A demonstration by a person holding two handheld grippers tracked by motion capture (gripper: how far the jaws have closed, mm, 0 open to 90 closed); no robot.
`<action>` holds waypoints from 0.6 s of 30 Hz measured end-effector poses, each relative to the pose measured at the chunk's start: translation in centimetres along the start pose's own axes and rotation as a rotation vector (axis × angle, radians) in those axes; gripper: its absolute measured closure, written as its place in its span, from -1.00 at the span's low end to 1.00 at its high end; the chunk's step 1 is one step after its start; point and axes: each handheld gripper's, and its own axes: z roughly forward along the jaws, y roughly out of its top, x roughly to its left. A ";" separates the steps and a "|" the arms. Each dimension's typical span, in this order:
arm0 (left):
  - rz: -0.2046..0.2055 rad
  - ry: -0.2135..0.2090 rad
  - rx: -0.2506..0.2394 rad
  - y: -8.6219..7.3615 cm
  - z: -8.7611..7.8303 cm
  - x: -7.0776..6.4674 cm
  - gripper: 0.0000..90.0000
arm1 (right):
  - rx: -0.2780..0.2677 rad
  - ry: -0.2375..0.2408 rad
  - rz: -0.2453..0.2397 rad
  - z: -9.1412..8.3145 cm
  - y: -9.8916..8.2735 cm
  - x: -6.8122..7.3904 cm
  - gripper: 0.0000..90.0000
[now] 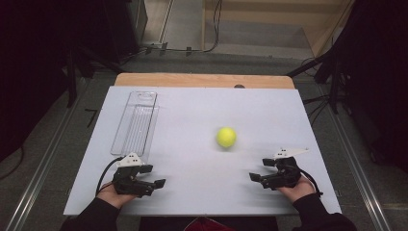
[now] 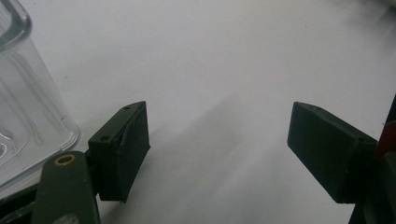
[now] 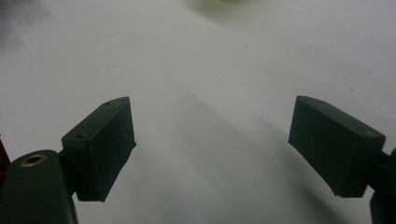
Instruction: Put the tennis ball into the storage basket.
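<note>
The smooth white table (image 1: 192, 192) lies wide and bare between its edges. A clear ribbed plastic tray (image 1: 134, 122) sits at ten o'clock. The fuzzy yellow ball (image 1: 226, 137) rests near centre, untouched. Left gripper (image 1: 153, 176) and right gripper (image 1: 260, 169) both gape, holding nothing.

my white table (image 1: 192, 192) carries a yellow-green ball (image 1: 226, 136) and a clear plastic tray (image 1: 135, 122) at far left.

Room's pretty dark around the edges, but the pale white table board (image 1: 192, 120) is lit evenly from above. The yellow-green tennis ball (image 1: 226, 137) looks slightly smeared. Both gripper views are soft and hazy, with faint grey shadows.
</note>
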 end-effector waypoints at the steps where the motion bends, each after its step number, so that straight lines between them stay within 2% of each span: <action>1: 0.000 0.001 0.000 0.0 0.0 0.0 -0.52 | -0.003 -0.001 -0.005 0.0 0.0 0.0 -0.72; 8: 0.002 0.001 -0.016 0.0 -0.2 0.0 -0.52 | 0.002 -0.005 -0.013 0.0 0.1 0.1 -0.72; 18: -0.004 0.006 -0.012 -0.1 -0.3 0.2 -0.52 | 0.004 0.009 -0.003 0.1 0.4 0.0 -0.72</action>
